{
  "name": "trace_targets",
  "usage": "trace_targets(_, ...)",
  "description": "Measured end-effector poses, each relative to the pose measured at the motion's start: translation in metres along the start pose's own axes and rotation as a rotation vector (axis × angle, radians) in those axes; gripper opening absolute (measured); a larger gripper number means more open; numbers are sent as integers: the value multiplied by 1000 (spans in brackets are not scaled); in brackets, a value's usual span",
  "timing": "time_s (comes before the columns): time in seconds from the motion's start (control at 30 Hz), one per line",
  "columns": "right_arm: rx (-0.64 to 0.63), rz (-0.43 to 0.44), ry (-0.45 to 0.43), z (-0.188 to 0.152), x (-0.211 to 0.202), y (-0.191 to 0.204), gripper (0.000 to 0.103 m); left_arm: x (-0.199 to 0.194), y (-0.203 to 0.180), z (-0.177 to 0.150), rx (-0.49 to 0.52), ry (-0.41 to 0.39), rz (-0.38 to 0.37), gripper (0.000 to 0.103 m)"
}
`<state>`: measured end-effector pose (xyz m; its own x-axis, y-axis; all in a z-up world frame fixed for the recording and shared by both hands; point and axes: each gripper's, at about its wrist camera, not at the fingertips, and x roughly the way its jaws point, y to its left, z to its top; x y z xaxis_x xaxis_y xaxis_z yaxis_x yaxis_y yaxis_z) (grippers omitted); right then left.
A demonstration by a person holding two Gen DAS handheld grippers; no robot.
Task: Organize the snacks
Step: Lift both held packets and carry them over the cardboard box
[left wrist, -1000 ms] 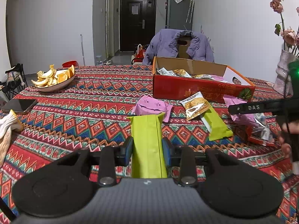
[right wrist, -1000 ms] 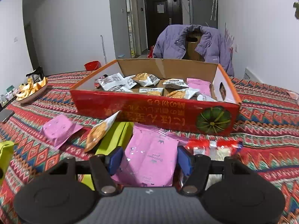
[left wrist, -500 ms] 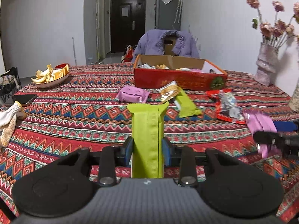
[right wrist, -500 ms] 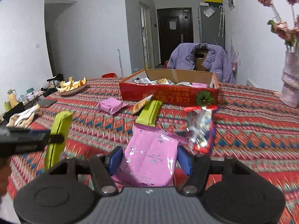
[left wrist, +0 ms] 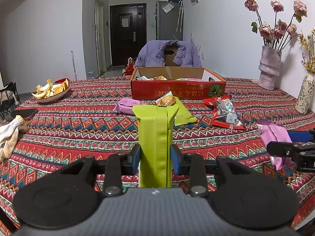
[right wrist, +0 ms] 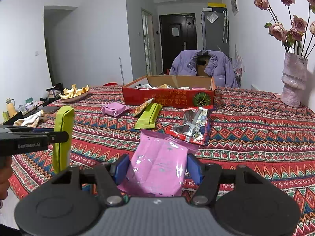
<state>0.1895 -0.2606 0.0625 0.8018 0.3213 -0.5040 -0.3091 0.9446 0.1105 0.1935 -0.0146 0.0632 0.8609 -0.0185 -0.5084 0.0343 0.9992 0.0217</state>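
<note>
My left gripper (left wrist: 155, 160) is shut on a long green snack packet (left wrist: 155, 137), held above the near part of the table. My right gripper (right wrist: 158, 167) is shut on a pink snack pouch (right wrist: 159, 165), also held over the near side. Each held packet shows in the other view: the pink pouch (left wrist: 275, 135) at the right, the green packet (right wrist: 62, 135) at the left. On the cloth farther off lie a purple packet (right wrist: 115, 109), a second green packet (right wrist: 148, 116), a small tan packet (right wrist: 143, 104) and a red-edged foil packet (right wrist: 192, 125). Behind them stands the open red cardboard box (right wrist: 167, 98) holding several snacks.
A bowl of orange peel (left wrist: 52, 91), a phone (left wrist: 24, 113) and white gloves (left wrist: 9, 133) lie at the table's left. Two vases (left wrist: 268, 68) stand at the right edge. A chair with a purple jacket (left wrist: 169, 54) is behind the box.
Both grippers have pulled back from the red box toward the near side of the table, each carrying its packet. The box and the loose snacks now look smaller and farther away.
</note>
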Motion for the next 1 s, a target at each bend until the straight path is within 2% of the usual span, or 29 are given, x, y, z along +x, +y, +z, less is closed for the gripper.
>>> trace_targets(0.17, 45, 54, 2, 12, 15, -10, 63, 20, 2, 11, 3, 21, -11, 33)
trace_targets(0.27, 34, 62, -9, 31, 26, -17, 63, 33, 10, 33, -17, 17, -77, 33)
trace_targets(0.4, -6, 65, -35, 74, 51, -32, 63, 60, 20, 77, -5, -2, -120, 33)
trace_targets(0.53, -29, 70, -69, 125, 85, -49, 63, 95, 27, 135, 38, -31, -191, 33)
trace_targets(0.6, -10, 83, -97, 153, 104, -61, 63, 120, 29, 166, 60, -26, -196, 33)
trace_targets(0.7, 7, 105, -93, 196, 148, -79, 63, 162, 32, 211, 73, -14, -190, 33)
trace_targets(0.8, 42, 144, -52, 227, 198, -90, 63, 202, 34, 243, 64, 7, -200, 33)
trace_targets(0.9, 75, 167, 15, 248, 256, -94, 63, 246, 34, 263, 61, 41, -207, 33)
trace_targets(1.0, 77, 138, 78, 259, 318, -90, 63, 297, 32, 271, 66, 103, -147, 33)
